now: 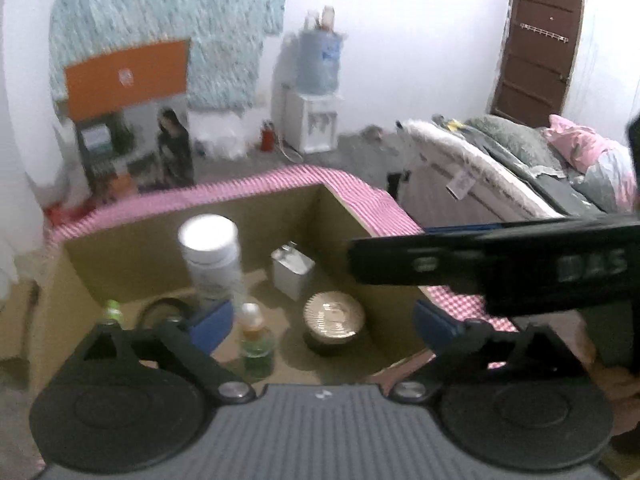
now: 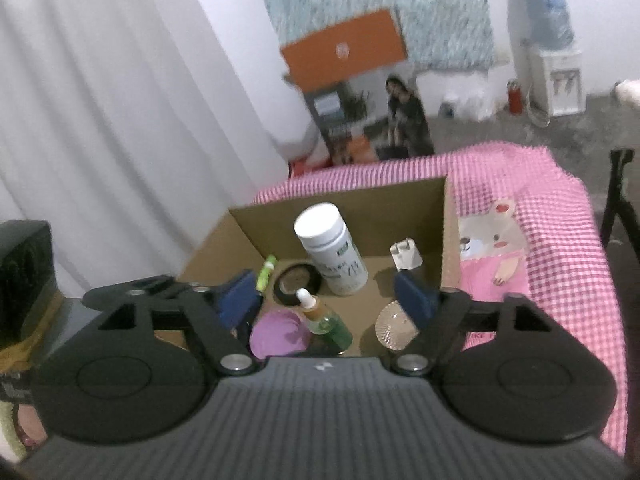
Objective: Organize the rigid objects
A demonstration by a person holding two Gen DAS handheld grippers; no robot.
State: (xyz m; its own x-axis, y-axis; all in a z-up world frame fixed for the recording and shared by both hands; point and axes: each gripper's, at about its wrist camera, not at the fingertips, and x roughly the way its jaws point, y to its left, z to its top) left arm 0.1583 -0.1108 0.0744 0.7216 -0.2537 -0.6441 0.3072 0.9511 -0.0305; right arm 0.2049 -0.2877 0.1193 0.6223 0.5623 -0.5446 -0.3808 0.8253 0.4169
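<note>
An open brown cardboard box (image 2: 448, 216) sits on a pink-and-white checked cloth (image 2: 560, 208), holding the sorted items: a tall white plastic bottle with a white cap (image 2: 330, 254), a white plug adapter (image 2: 406, 256), a black ring of tape (image 2: 296, 282), a small green dropper bottle with a white tip (image 2: 324, 318), a round ribbed silver-lidded jar (image 2: 396, 326) and a thin green-and-white tube (image 2: 266, 272).

Only the right wrist view shows a round purple object (image 2: 278, 336) at the box's near edge and the cartoon bear print on the cloth. Only the left wrist view takes in a bed with grey and pink bedding (image 1: 560, 160), a brown door (image 1: 536, 52), and the other tool's black body (image 1: 500, 256) crossing the frame at right.

The left gripper (image 1: 320, 320) stands wide open above the box, its blue pads touching nothing. The right gripper (image 2: 326, 298) is likewise spread apart and empty, poised over the contents.
</note>
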